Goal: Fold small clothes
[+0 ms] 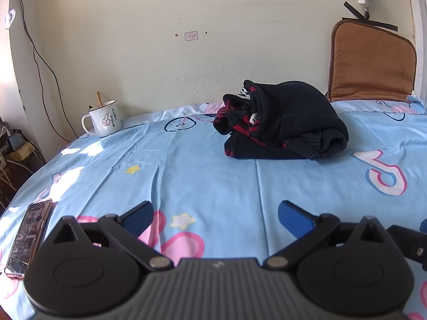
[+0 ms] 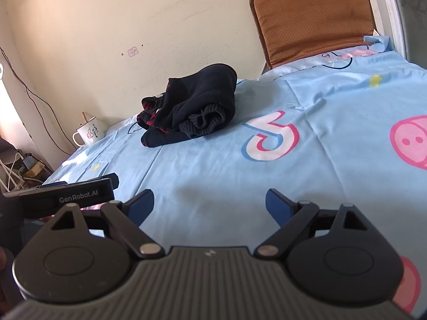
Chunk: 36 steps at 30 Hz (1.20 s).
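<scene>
A crumpled black garment with red and white pattern (image 1: 283,122) lies in a heap on the light blue bedsheet (image 1: 208,176), near the wall. It also shows in the right wrist view (image 2: 192,109). My left gripper (image 1: 216,213) is open and empty, low over the sheet, well short of the garment. My right gripper (image 2: 209,201) is open and empty too, over the sheet in front of the garment. The left gripper's body (image 2: 69,194) shows at the left edge of the right wrist view.
A white mug (image 1: 104,118) with a stick in it stands at the bed's far left edge by the wall. A phone (image 1: 29,237) lies at the near left of the sheet. A brown cushion (image 1: 373,61) leans on the wall at the right. Cables and plugs lie beyond the left edge.
</scene>
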Tool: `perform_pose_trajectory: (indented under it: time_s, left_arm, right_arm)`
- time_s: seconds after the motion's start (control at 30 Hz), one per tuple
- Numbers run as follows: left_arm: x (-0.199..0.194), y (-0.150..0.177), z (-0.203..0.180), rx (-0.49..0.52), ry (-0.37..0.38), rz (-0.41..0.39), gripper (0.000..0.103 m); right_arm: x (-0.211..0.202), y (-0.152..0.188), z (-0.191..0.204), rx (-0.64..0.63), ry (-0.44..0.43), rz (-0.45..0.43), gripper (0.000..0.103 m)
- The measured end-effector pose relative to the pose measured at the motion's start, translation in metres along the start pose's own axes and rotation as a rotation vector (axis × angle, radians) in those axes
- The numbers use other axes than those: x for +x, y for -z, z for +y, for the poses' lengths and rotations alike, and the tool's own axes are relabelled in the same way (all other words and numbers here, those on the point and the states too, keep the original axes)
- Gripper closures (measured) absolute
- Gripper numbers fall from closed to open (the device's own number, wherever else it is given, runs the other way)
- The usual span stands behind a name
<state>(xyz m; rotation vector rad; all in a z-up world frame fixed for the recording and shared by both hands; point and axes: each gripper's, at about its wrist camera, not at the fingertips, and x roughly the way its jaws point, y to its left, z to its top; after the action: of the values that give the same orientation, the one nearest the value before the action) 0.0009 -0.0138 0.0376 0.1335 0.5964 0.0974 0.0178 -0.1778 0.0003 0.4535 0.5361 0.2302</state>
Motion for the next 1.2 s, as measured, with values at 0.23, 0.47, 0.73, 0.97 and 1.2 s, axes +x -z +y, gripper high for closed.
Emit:
perform_pose_trajectory:
  time_s: [0.23,0.47,0.73,0.97,1.2]
  left_arm:
    - [0.0014,0.0012,0.0009,-0.001,-0.003,0.003,0.000]
    - [0.0017,0.0021,0.0009,-0.001,-0.003,0.006,0.000]
    - [0.0017,0.0020,0.0004,0.000,-0.003,0.007,0.000]
    - [0.0013,0.0024,0.0004,-0.001,-0.003,0.008,0.000]
    - [0.0008,0.0025,0.0004,-0.001,-0.003,0.010,0.000]
  right_arm:
    - [0.0006,0.0008,0.0007,0.001,0.001,0.002,0.010]
    - [0.0017,0.0014,0.0015,0.000,0.000,0.003,0.010]
    - [0.0015,0.0021,0.0016,0.002,0.000,0.003,0.010]
    - [0.0015,0.0026,0.0018,0.005,-0.002,0.005,0.010]
    - [0.0005,0.0028,0.0007,0.006,-0.006,0.001,0.010]
